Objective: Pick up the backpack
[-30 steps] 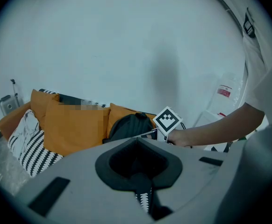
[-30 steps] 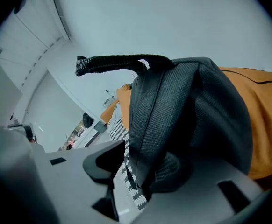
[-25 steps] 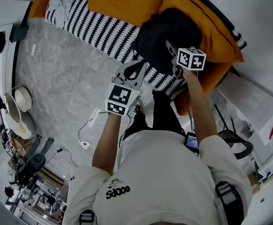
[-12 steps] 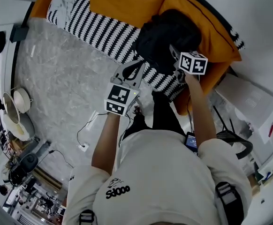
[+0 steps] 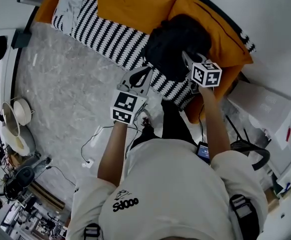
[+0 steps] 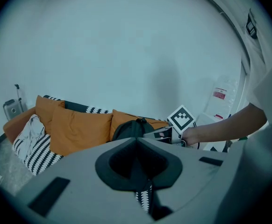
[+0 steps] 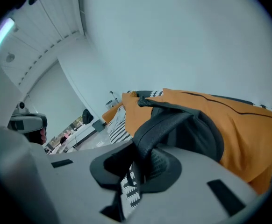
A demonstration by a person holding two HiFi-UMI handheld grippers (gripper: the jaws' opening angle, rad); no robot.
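1. Over on the orange sofa [image 5: 130, 1], head view: the black backpack [image 5: 178, 41] sits against the cushions at the far end of the striped blanket [image 5: 110, 34]. The right gripper [image 5: 185, 56] reaches into the backpack's near side. The left gripper [image 5: 144, 73] hangs just beside it over the blanket's edge, not touching the bag as far as I can tell.
2. Left gripper view: jaws are pinched together with nothing between them, only a sliver of striped blanket showing underneath. Past them you see the backpack upright on the sofa, next to an orange cushion [image 6: 80, 127], with the other gripper right up against it.
3. Right gripper view: these jaws have just been closing and are now nearly together, clamped on the backpack's padded black strap [image 7: 173, 120]. The strap runs up out of the gap and arches over toward the bag, orange sofa behind it and a bit of striped blanket visible below the jaws.
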